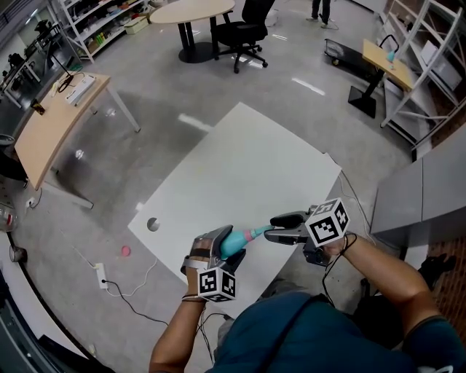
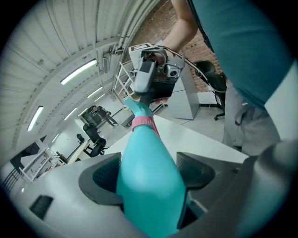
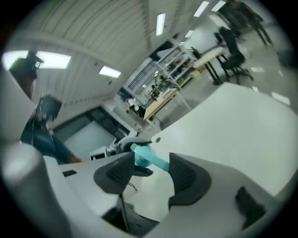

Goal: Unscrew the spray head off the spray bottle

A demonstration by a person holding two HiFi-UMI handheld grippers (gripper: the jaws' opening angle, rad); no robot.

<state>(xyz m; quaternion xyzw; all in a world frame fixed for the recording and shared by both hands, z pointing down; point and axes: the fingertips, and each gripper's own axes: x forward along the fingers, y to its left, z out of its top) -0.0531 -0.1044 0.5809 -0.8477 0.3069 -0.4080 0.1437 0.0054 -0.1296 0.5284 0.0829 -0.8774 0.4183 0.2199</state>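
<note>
A white rectangular worktop (image 1: 247, 175) stands on a glossy grey concrete floor (image 1: 160, 95). There is a light wooden desk (image 1: 51, 127) left, a black office chair (image 1: 244, 33) far and metal shelving (image 1: 426, 55) right.

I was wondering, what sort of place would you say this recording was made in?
Probably a workshop-style office or lab: a bare concrete floor, metal shelving racks stocked with gear, and work desks with a black office chair.

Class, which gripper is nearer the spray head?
Right. The right gripper is open around the spray head; the left gripper clamps the bottle at its wide body, farther away.
</note>
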